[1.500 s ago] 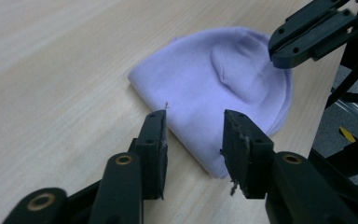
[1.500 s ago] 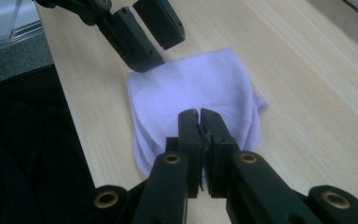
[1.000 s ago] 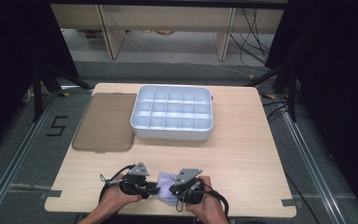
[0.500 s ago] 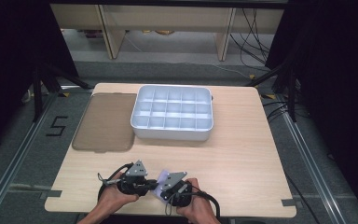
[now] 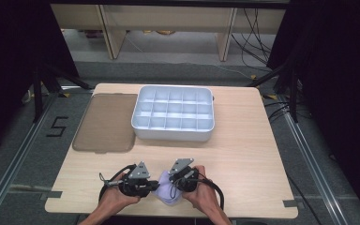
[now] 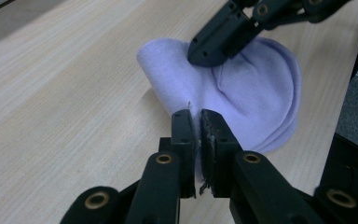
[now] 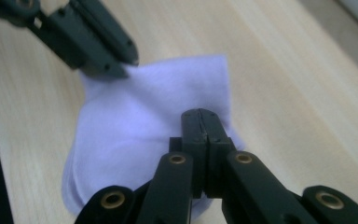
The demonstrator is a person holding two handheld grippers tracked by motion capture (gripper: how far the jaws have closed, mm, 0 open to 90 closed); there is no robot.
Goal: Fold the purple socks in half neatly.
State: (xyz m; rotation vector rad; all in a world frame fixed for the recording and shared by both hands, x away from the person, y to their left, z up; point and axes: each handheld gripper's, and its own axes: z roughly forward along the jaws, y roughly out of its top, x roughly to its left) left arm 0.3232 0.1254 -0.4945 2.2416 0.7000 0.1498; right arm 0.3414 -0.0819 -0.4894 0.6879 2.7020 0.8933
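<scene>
Lying at the near edge of the wooden table (image 5: 243,154), at about six o'clock in the high view, a small lavender cloth (image 5: 167,193) is folded over on itself into a rounded bundle, with layered curved edges showing on one side in the left gripper view. Both tools have hold of it. The left gripper (image 6: 196,120), seen along its own jaws, is clenched on an upright fold of the fabric, a thin sliver of cloth pinched between the two black jaws. The right gripper (image 7: 203,122) has its jaws pressed together with the cloth's edge caught under their tips; in the left gripper view the same tool comes in from one o'clock and bites the top of the bundle. In the right gripper view the left gripper reaches in from eleven o'clock and grips a corner of the cloth. From above, the two grippers sit just beside each other, the left at the cloth's nine o'clock and the right at its three o'clock, each held in a hand rising from the bottom edge. Farther out, at twelve o'clock on the table, stands a white compartment tray (image 5: 173,134), its cells looking bare. Just beside it, at its nine o'clock, a flat brown lid (image 5: 105,123) lies on the tabletop.
</scene>
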